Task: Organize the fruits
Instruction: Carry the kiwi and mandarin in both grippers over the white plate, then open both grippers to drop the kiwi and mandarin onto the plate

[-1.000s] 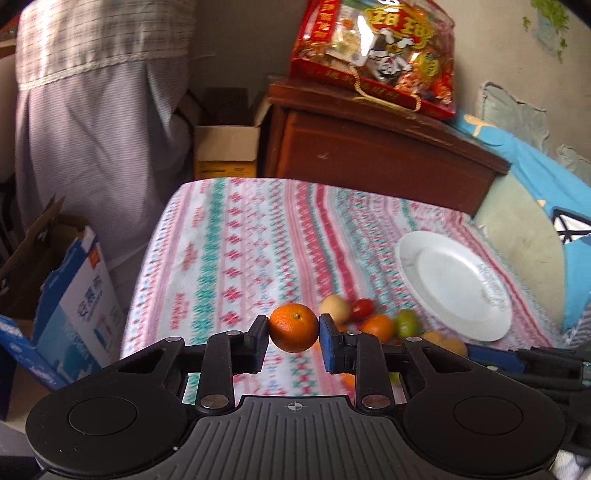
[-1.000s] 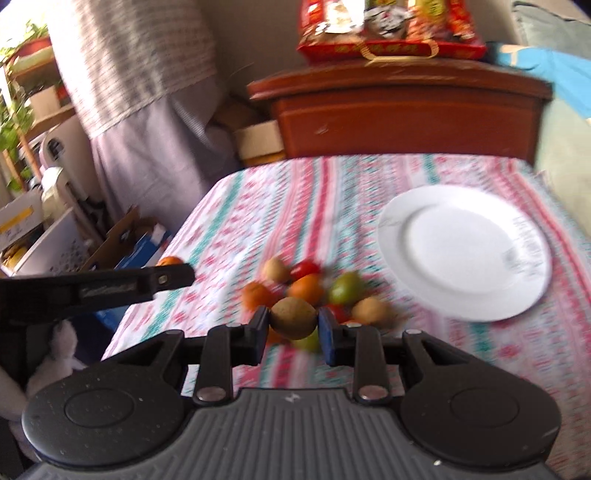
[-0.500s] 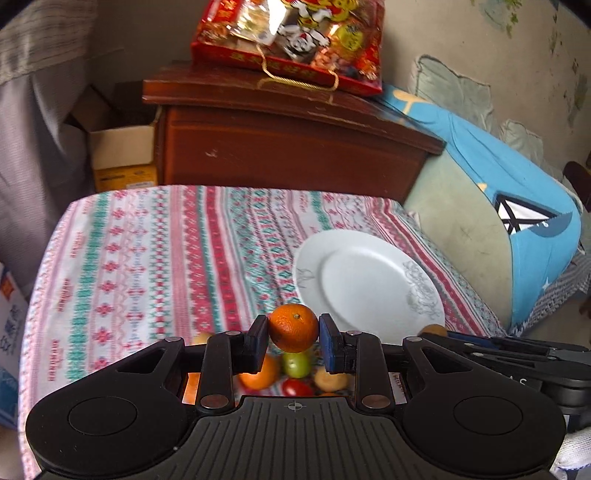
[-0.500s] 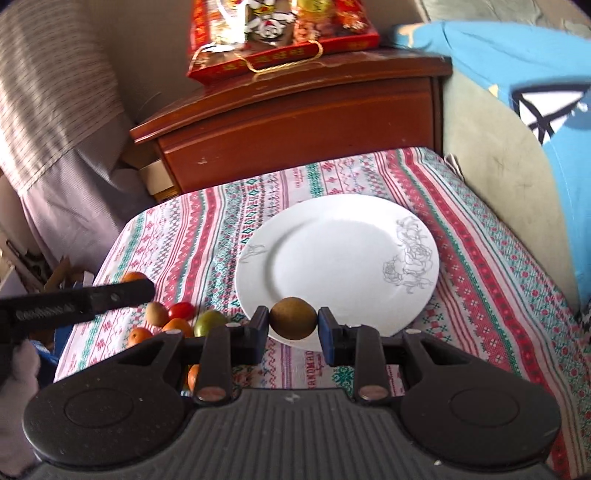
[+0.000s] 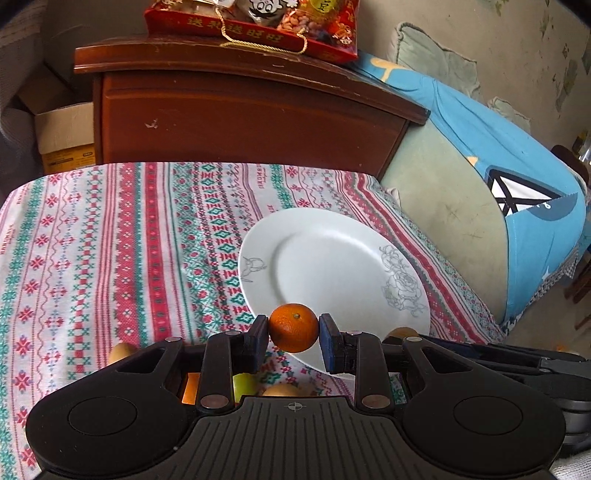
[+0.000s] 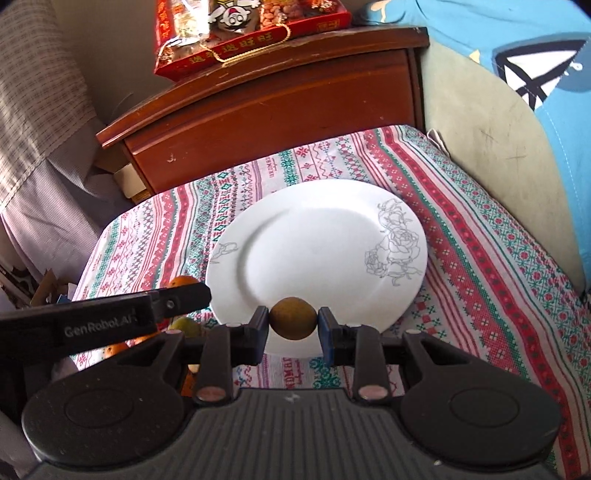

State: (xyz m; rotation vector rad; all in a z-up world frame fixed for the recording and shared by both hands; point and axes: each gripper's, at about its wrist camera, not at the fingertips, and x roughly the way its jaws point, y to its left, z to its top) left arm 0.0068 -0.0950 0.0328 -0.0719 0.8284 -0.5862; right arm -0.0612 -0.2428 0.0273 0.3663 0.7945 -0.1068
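Striped red, green and white cloth [image 5: 110, 258] covers the table, with a dark wooden cabinet [image 5: 240, 118] behind it and a red snack bag [image 5: 258, 22] on top. Loose fruits [image 6: 184, 325] lie near the cloth's left edge — partly hidden by the gripper bodies. Left gripper [image 5: 293, 328] holds an orange [image 5: 293, 328] pinched between its jaws, above the near rim of the white plate [image 5: 332, 258]. Right gripper [image 6: 293, 319] clamps a brown kiwi [image 6: 293, 318] the same way — over the near edge of that plate [image 6: 314, 243], which bears a rose drawing.
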